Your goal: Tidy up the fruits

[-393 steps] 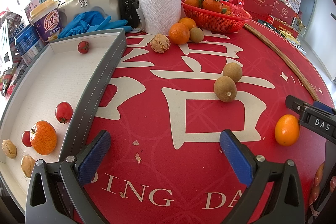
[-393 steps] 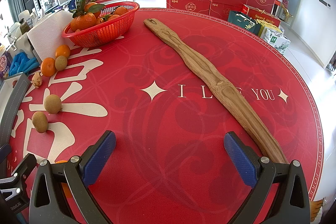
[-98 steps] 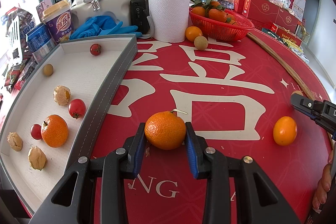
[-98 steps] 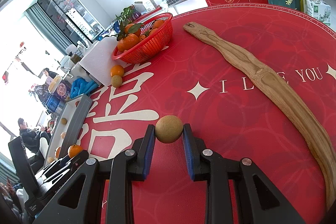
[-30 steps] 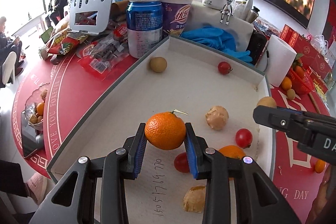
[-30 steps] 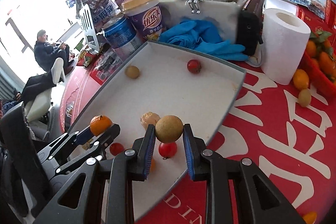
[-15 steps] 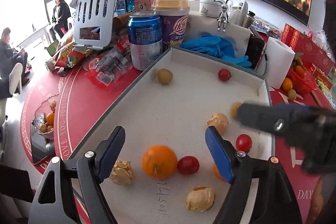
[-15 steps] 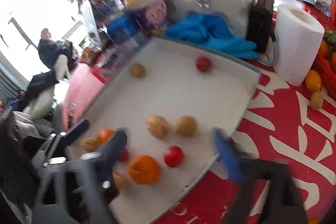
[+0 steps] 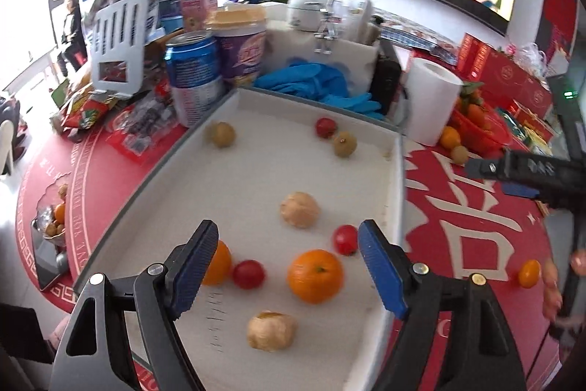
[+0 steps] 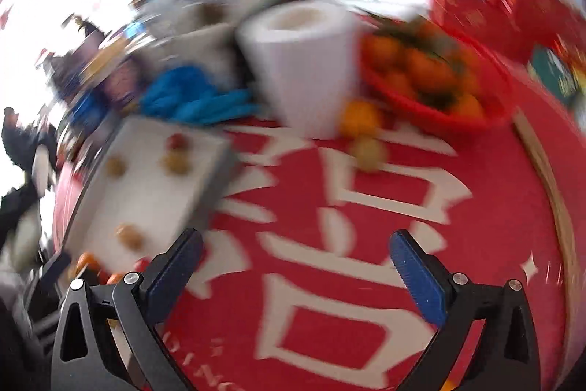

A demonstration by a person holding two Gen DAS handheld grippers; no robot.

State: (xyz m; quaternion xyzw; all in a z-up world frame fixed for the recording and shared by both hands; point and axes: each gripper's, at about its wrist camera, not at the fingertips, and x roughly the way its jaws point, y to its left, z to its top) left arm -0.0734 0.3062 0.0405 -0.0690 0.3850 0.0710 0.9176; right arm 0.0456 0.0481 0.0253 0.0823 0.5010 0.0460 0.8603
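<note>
My left gripper (image 9: pixel 289 270) is open and empty above the near end of the white tray (image 9: pixel 393 207). In the tray lie an orange (image 9: pixel 315 275), a second orange (image 9: pixel 219 262) behind the left finger, several cherry tomatoes (image 9: pixel 249 274), peeled fruits (image 9: pixel 299 209) and two brown round fruits (image 9: pixel 344 143). My right gripper (image 10: pixel 293 266) is open and empty over the red tablecloth; its view is blurred. On the cloth an orange (image 10: pixel 359 118) and a yellow-green fruit (image 10: pixel 370 152) lie by the red basket of oranges (image 10: pixel 439 105). A small orange (image 9: pixel 529 273) lies on the cloth at right.
A paper towel roll (image 9: pixel 432 98), blue gloves (image 9: pixel 318 85), a blue can (image 9: pixel 192 83), a purple cup (image 9: pixel 241 43) and snack packets crowd the tray's far side. A long wooden stick (image 10: pixel 553 178) lies along the table's right edge. Red gift boxes (image 9: pixel 512 72) stand behind.
Both grippers opened and dropped their fruit into the tray: the orange from the left, the brown fruit from the right. The right gripper then swung away right over the cloth.
</note>
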